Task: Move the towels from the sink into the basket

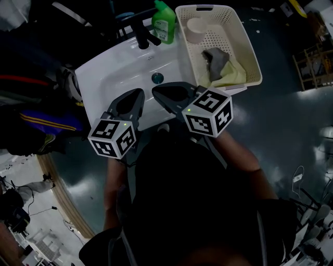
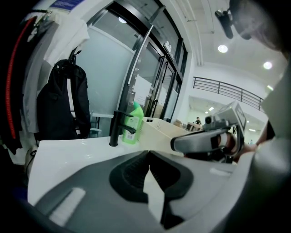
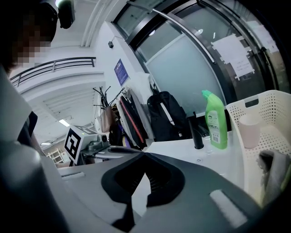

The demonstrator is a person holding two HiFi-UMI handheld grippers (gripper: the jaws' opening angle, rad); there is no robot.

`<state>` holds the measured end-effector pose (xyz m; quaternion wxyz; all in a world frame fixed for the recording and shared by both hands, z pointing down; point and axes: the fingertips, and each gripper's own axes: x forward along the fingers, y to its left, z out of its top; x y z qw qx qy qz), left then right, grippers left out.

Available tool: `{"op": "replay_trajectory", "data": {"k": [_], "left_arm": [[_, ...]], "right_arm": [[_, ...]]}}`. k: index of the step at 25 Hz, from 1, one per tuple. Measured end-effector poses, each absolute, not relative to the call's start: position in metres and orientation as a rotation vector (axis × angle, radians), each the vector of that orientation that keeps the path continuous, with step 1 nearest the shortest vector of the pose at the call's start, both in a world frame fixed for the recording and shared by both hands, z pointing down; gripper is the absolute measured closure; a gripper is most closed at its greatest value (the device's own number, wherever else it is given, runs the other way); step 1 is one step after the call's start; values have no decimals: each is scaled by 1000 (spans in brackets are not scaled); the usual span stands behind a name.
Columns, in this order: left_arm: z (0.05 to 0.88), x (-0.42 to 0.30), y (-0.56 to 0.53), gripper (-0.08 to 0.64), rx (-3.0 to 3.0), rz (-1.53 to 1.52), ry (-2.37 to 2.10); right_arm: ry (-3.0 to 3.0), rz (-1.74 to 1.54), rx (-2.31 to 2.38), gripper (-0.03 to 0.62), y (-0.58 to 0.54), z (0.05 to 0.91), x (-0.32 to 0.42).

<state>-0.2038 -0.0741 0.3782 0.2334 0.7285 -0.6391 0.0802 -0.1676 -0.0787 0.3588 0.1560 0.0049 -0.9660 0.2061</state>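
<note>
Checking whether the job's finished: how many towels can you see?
2: a grey towel on a pale yellow towel, both in the basket. None shows in the sink; others may hide beneath.

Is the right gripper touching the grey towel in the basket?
Apart. Head view: the right gripper, jaws shut, sits over the sink, with bare basin and the rim of the basket between it and the grey towel.

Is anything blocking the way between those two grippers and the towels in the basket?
Nothing visible. The left gripper and right gripper, both shut and empty, hang over the sink; the towels lie in the basket beside it. Cup, bottle and tap stand farther back.
</note>
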Motion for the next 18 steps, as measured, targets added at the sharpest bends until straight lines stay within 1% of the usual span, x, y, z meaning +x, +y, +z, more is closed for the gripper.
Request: {"op": "replay_trajectory", "data": {"k": [18], "left_arm": [[373,-198,-70,551,2024,186,-1755]], "right_arm": [[-2742,606,26,594,-74,365,-163]]}}
